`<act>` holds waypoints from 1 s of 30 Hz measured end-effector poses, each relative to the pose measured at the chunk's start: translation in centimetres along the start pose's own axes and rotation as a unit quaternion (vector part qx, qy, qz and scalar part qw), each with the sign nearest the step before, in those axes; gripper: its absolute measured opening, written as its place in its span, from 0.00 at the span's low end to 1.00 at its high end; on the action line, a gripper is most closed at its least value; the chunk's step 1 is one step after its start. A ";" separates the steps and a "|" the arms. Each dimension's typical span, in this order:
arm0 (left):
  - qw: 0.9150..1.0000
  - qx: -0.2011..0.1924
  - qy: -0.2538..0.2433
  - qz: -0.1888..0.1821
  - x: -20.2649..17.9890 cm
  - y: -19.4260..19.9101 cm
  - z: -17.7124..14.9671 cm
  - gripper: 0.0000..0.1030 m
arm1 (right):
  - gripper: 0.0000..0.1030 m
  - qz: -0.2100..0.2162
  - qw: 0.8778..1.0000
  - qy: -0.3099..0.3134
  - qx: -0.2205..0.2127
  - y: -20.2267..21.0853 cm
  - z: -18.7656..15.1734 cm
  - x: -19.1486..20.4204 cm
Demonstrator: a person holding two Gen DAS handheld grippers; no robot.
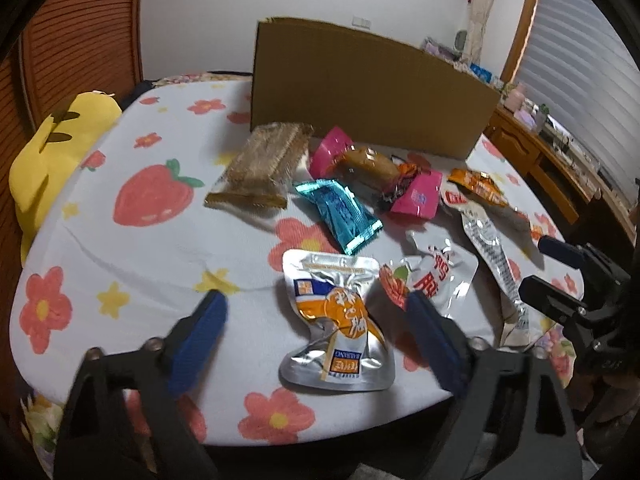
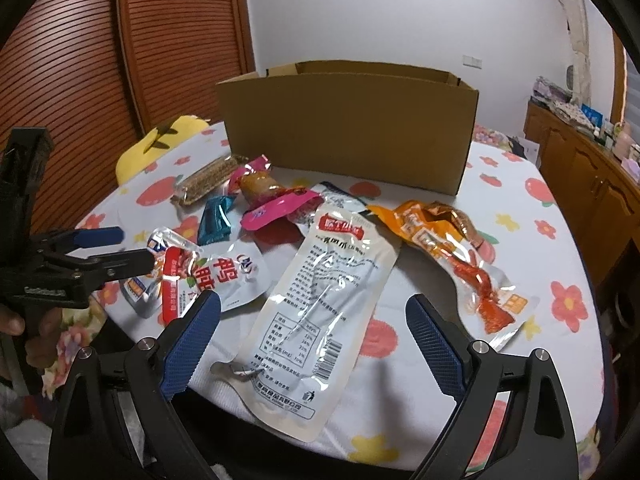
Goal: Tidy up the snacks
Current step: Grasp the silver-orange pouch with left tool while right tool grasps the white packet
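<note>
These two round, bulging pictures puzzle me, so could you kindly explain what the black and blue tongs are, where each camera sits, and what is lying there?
No robot here: a person holds a hand-operated two-finger gripper in each hand, each carrying a wide-angle camera looking forward along its fingers, which bends the picture.

The left wrist view shows the left gripper open around a silver and orange pouch, not pressing on it. The right wrist view shows the right gripper open over a long white pouch. Neither holds anything.

They all lie on a flower-print cloth: a teal packet, pink wrappers, a brown bar in clear wrap, an orange packet and a silver pouch with red lettering. Behind stands an open cardboard box, probably where the snacks go. A yellow plush toy lies at the edge.
</note>
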State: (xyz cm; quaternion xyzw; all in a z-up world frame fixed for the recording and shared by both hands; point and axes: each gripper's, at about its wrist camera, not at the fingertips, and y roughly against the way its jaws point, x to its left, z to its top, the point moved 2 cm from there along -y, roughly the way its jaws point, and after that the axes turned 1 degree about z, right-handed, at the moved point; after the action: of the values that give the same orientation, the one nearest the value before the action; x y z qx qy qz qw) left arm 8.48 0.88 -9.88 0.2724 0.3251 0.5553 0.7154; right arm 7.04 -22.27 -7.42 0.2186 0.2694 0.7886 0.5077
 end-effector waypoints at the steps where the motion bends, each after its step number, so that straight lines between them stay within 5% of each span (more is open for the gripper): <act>1: 1.000 0.003 -0.003 0.003 -0.1 -0.1 -0.1 0.81 | 0.92 0.001 1.000 0.001 0.001 0.0 -0.1 0.1; 8: 1.000 0.013 -0.008 0.000 0.2 -0.4 -0.2 0.55 | 0.92 0.003 1.000 0.000 0.004 -0.2 -0.2 -0.1; 21: 0.998 0.012 -0.051 0.024 -0.9 -0.7 -0.4 0.52 | 0.92 0.006 1.000 0.000 0.011 -0.5 -0.4 -0.2; 22: 0.998 0.009 -0.054 0.024 -1.0 -0.7 -0.4 0.43 | 0.92 0.005 1.000 0.004 0.014 -0.7 -0.3 -0.2; 30: 0.999 -0.002 -0.030 0.013 -0.2 -0.2 -0.5 0.38 | 0.92 0.016 0.998 -0.014 0.059 -3.6 0.2 -1.4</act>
State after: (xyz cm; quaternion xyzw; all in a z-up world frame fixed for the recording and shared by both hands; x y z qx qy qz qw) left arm 8.19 0.68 -10.35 0.2913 0.2987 0.5572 0.7179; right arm 10.16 -22.25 -9.64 0.2638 0.3046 0.7763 0.4847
